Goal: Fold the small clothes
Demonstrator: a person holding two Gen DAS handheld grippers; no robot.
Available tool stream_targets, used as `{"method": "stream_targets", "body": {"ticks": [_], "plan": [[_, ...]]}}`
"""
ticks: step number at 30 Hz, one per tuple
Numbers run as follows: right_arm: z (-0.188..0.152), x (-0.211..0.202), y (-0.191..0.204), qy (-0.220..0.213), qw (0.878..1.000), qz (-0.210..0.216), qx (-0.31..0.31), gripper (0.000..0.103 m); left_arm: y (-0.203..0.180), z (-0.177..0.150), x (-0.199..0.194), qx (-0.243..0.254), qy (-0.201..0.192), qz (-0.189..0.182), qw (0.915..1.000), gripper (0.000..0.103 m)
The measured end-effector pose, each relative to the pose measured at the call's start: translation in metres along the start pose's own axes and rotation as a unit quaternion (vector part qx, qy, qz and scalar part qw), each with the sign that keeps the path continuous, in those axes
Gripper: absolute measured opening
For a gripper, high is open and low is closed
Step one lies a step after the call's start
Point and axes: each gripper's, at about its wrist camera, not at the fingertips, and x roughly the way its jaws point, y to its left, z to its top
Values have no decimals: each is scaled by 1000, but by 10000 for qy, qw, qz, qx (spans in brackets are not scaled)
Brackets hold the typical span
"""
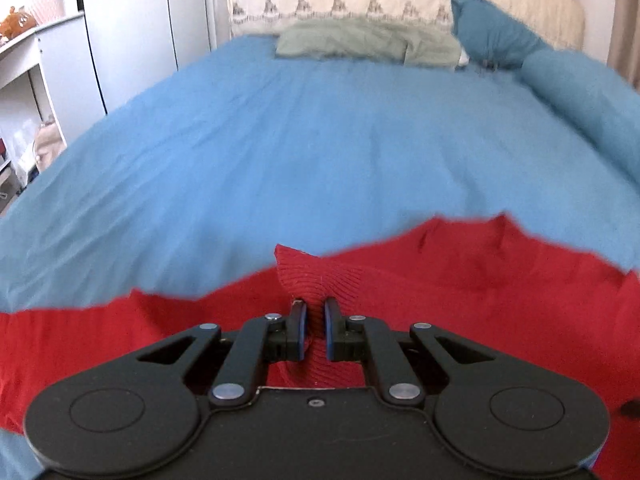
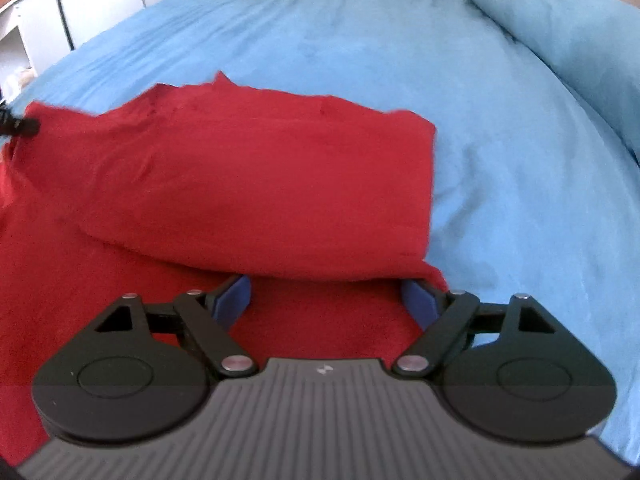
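Both tongs are seen over a red garment spread on a blue bedspread. By the left gripper a pinched-up ridge of the red knit is grasped, the blue pads pressed close against the cloth on either side. By the right gripper nothing is held: its jaws are spread wide, with red fabric lying between them but untouched by the pads. No containers are seen on the bed. One part of the garment is laid folded over the rest, its straight edge turned toward the right side of the bed; the far edge is ragged and blurred. A green pillow and a darker blue pillow are placed at the head of the bed. The garment's near part is hidden under the grippers, and its left end is cut off.
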Motion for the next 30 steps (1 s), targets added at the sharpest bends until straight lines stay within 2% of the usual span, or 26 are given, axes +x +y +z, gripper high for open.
{"method": "stream_targets", "body": {"ticks": [4, 5, 7, 9, 10, 12, 14, 15, 16, 18, 20, 23, 26, 27, 30], "plan": [[-6, -4, -11, -18, 9999, 50, 127, 98, 4, -21, 9, 58, 202, 106, 9997, 14], [-8, -5, -12, -3, 9999, 49, 127, 98, 4, -23, 12, 93, 270, 184, 9994, 22], [-11, -8, -15, 29, 9999, 34, 112, 98, 9, -29, 12, 100, 351, 308, 9989, 29], [-13, -12, -17, 84, 9999, -29, 128, 98, 17, -32, 5, 20, 356, 399, 9986, 45], [-14, -14, -19, 113, 9998, -18, 155, 98, 17, -33, 3, 41, 378, 495, 9981, 48], [-15, -21, -19, 192, 9997, -63, 162, 98, 21, -34, -3, 206, 596, 1025, 9927, 52], [-12, -31, -15, 240, 9991, -337, 66, 99, 25, -37, -11, 297, 772, 1436, 9862, 52], [-10, -38, -13, 163, 9993, -350, 24, 99, 28, -36, -19, 233, 706, 1380, 9876, 54], [-7, -48, -11, -4, 9996, -278, -18, 99, 28, -35, -29, 154, 569, 1170, 9914, 57], [2, -57, -1, -277, 9994, -131, -142, 101, 20, -32, -43, 177, 310, 609, 9975, 78], [13, -54, 9, -398, 9989, 37, -265, 102, 4, -27, -41, 361, 248, 135, 9990, 83], [20, -30, 17, -288, 9993, 162, -179, 102, -21, -26, -20, 476, 355, -354, 9976, 83], [14, -1, 12, 133, 9999, 7, 65, 102, -36, -36, 6, 533, 765, -521, 9943, 83], [9, 2, 5, 136, 9997, 18, 199, 103, -39, -40, 12, 552, 857, -484, 9936, 84], [0, -1, -5, -54, 9990, 39, 443, 103, -37, -43, 11, 536, 724, -500, 9947, 84]]}}
